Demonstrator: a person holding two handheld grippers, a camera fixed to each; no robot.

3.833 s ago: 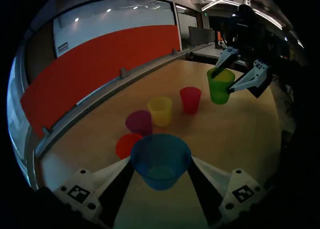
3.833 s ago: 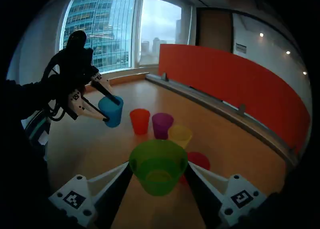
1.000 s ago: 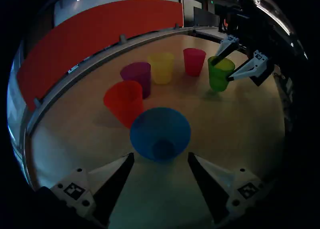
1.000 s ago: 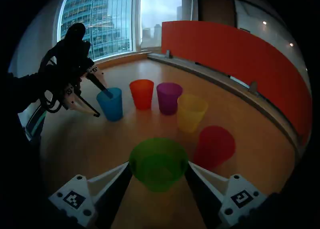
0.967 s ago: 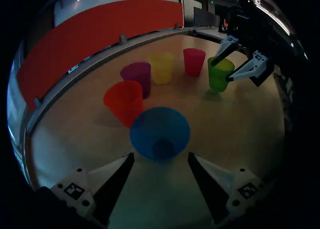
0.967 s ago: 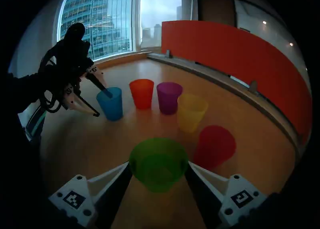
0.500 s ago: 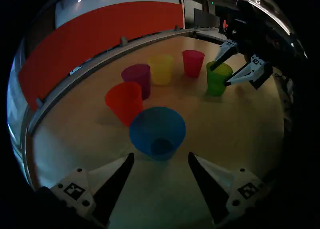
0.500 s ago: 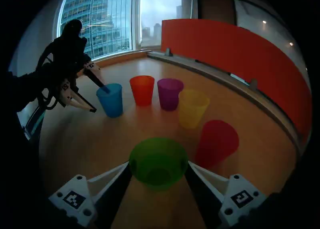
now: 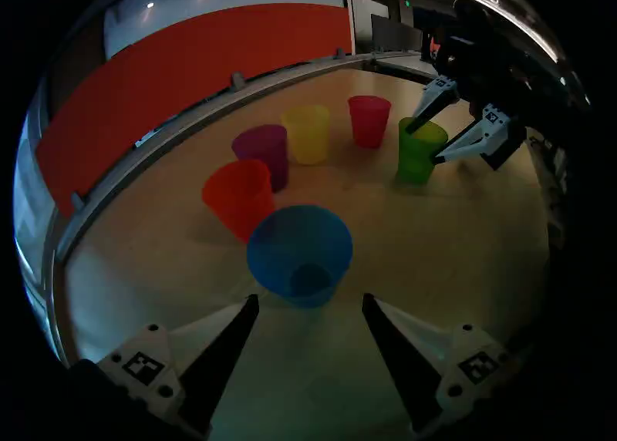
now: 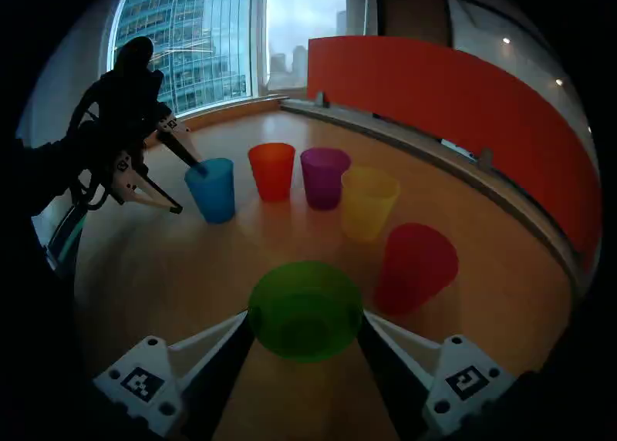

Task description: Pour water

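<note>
The translucent blue cup (image 9: 299,254) stood on the wooden table (image 9: 432,233), loose between the left gripper's (image 9: 308,297) parted fingers, while the right gripper (image 10: 305,315) clamped the green cup (image 10: 305,304). An orange cup (image 10: 271,170), purple cup (image 10: 322,177), yellow cup (image 10: 369,202) and red cup (image 10: 413,267) curved between them.

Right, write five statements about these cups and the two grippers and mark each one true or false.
1. The table holds a blue cup, orange cup, purple cup, yellow cup, red cup and green cup. True.
2. The purple cup stands between the orange cup and the yellow cup. True.
3. The green cup lies on its side. False: it stands upright between the fingers of the right gripper.
4. The blue cup sits at the right gripper. False: it stands right in front of the left gripper.
5. The wall panel is blue. False: it is orange-red.
</note>
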